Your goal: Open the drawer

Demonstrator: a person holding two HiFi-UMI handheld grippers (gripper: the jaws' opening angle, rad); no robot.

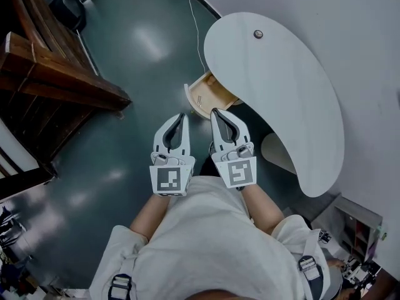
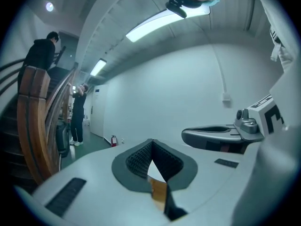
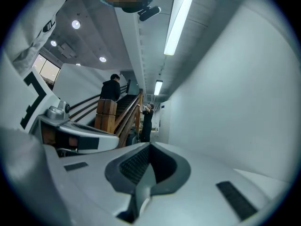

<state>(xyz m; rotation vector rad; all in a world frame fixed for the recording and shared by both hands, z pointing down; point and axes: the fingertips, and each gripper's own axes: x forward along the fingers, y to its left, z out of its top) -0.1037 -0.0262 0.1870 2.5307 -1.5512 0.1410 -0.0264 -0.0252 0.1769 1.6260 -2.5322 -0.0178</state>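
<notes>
In the head view a light wooden drawer (image 1: 206,95) with a curved white front stands pulled out from under the white kidney-shaped table (image 1: 281,86). My left gripper (image 1: 181,115) and right gripper (image 1: 215,111) are held side by side close to my chest, well above the floor, pointing towards the drawer. Both are shut, with nothing between their jaws. In the left gripper view the left gripper (image 2: 151,143) has its pads meeting, and the right gripper (image 2: 218,135) shows beside it. The right gripper view shows the right gripper (image 3: 149,147) shut, with the left gripper (image 3: 77,138) at its left.
A dark wooden staircase (image 1: 56,86) fills the left side. A white cable (image 1: 194,17) runs over the green floor to the table. A white wall (image 1: 350,36) lies beyond the table. Two people (image 2: 77,114) stand by the stairs, far off. Shelves with clutter (image 1: 356,242) sit at lower right.
</notes>
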